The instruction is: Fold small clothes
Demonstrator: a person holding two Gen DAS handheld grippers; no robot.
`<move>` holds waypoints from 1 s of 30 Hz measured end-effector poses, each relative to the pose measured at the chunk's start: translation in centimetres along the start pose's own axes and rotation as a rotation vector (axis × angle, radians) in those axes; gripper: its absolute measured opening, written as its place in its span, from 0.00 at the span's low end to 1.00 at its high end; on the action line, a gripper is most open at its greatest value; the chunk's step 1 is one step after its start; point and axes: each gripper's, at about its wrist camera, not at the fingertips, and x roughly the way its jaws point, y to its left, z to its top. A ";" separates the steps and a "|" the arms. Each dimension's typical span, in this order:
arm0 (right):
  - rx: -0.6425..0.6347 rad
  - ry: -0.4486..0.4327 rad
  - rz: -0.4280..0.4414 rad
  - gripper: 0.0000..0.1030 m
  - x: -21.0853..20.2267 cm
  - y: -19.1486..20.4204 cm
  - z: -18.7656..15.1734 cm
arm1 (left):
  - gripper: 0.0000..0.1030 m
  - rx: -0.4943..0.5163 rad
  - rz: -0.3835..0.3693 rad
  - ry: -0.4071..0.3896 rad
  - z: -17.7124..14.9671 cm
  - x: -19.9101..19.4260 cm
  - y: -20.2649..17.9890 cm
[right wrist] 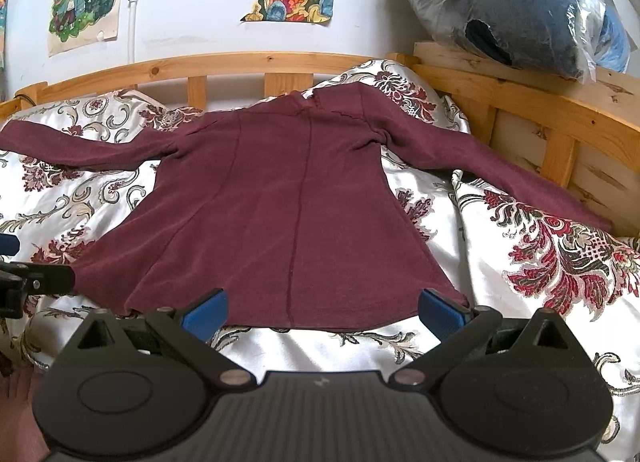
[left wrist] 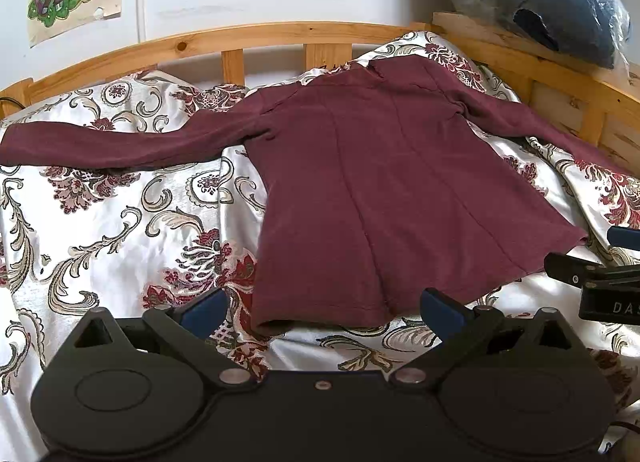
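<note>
Slippery floral bedspread [left wrist: 120,222] carries the maroon top [right wrist: 280,202], spread flat toward the headboard edge. Left gripper [left wrist: 324,310] and right gripper [right wrist: 322,312] gape empty at its hem; a pinch may snag bedspread too.

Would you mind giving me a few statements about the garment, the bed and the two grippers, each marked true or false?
1. The maroon top lies spread flat with both sleeves stretched out sideways. True.
2. The left gripper is shut on the hem. False: its jaws stand wide open and hold nothing.
3. The top lies on a floral bedspread. True.
4. The right gripper grips a sleeve. False: it is open, near the hem, holding nothing.
5. The bed rail behind the top is metal. False: it is wood.
6. A plastic-wrapped dark bundle sits at the upper right. True.
</note>
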 end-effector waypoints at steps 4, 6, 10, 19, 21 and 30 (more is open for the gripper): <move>0.001 0.000 0.000 1.00 0.0 0.0 0.0 | 0.99 -0.001 0.001 0.000 0.1 0.0 0.0; 0.002 0.001 0.000 1.00 0.0 0.0 0.0 | 0.99 0.000 0.000 0.001 0.1 0.0 0.0; 0.001 0.001 0.000 1.00 0.0 0.0 0.0 | 0.99 -0.001 0.001 0.001 0.1 0.0 0.0; 0.013 0.008 -0.002 1.00 0.0 -0.2 0.0 | 0.99 0.001 0.003 0.006 0.0 0.0 0.0; 0.017 0.012 -0.004 1.00 0.0 -0.3 0.0 | 0.99 0.002 0.003 0.006 -0.1 0.0 0.0; 0.088 0.021 -0.054 1.00 0.0 -1.2 0.2 | 0.99 -0.008 -0.017 0.044 0.0 0.8 0.1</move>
